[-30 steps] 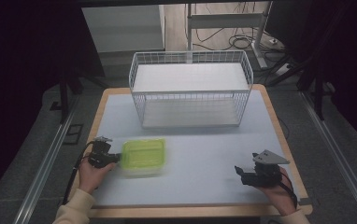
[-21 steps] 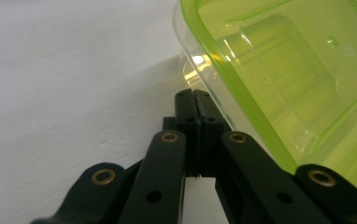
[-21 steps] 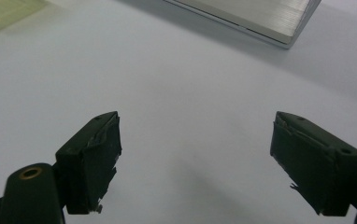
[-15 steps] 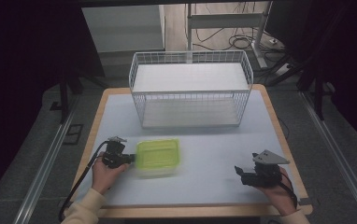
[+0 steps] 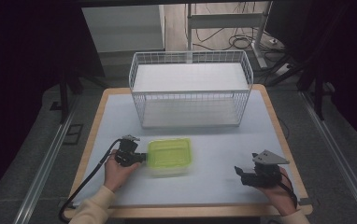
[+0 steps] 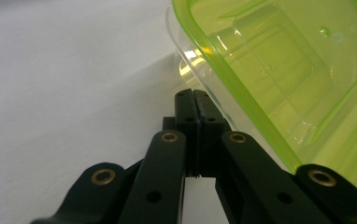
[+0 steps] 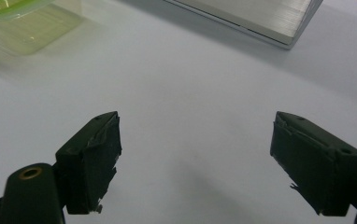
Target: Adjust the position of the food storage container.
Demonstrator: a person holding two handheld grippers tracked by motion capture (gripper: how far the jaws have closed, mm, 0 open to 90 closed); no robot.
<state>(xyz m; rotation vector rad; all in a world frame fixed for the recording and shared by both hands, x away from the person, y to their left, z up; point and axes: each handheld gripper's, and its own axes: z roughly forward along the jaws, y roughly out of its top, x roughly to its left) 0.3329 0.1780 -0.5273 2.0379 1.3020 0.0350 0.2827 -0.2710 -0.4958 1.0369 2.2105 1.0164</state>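
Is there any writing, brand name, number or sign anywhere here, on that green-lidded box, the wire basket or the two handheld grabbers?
None can be read.
Green-lidded box: only moulded ridges and glare, no letters.
Wire basket: bare white wire, no tag.
Left gripper and right gripper: plain black, with brass rivets, no markings visible.
Table: no print or sign.

Materials and finishes, table scene

Container (image 5: 168,156): translucent green plastic lid on a clear base, glossy, smooth, with bright glints. Left gripper (image 6: 195,100) and right gripper (image 7: 195,163): black matt plastic jaws with brass-coloured rivets; right pads look taped and rough. Basket (image 5: 190,88): white coated wire. Table (image 5: 223,154): matt pale top, wood edge.
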